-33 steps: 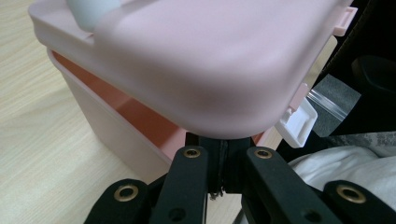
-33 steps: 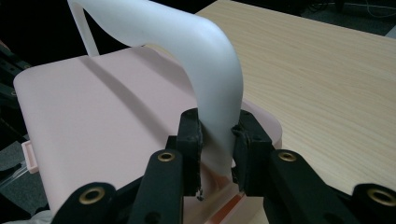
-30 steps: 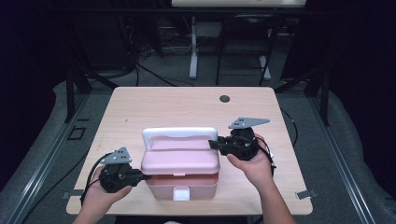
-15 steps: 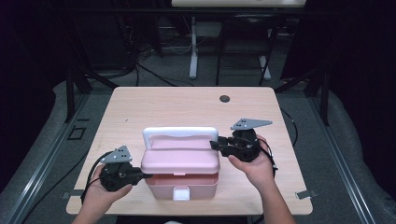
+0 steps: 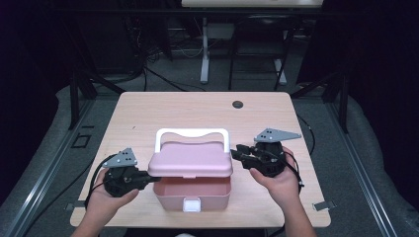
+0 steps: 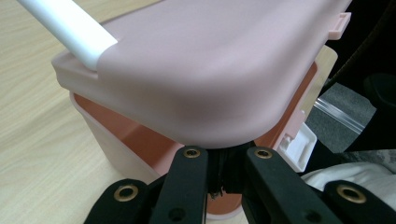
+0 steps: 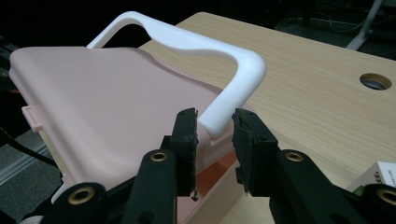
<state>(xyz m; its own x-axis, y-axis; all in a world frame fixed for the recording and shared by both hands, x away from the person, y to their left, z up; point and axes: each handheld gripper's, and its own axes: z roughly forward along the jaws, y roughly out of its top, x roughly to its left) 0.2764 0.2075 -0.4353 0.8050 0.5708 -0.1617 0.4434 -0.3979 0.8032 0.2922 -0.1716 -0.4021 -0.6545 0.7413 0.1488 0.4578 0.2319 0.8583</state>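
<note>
A pink box sits at the near-centre of the table, between the two grippers. Its lid is raised at the front, showing the interior and a white latch on the front wall. A white handle arches over the rear of the lid.

The left gripper sits at the lid's left edge; in the left gripper view its jaws are under the lid's corner, close together, but whether they pinch anything cannot be told. The right gripper stands released, its jaws straddling the handle's right leg without visible contact.

Assessment: the box appears to be stiff moulded plastic, light, smooth and probably slippery on curved faces. The lid rim and the handle legs offer the soundest hold. The hinge and latch look like the weakest parts, so twisting the lid is a risk.
</note>
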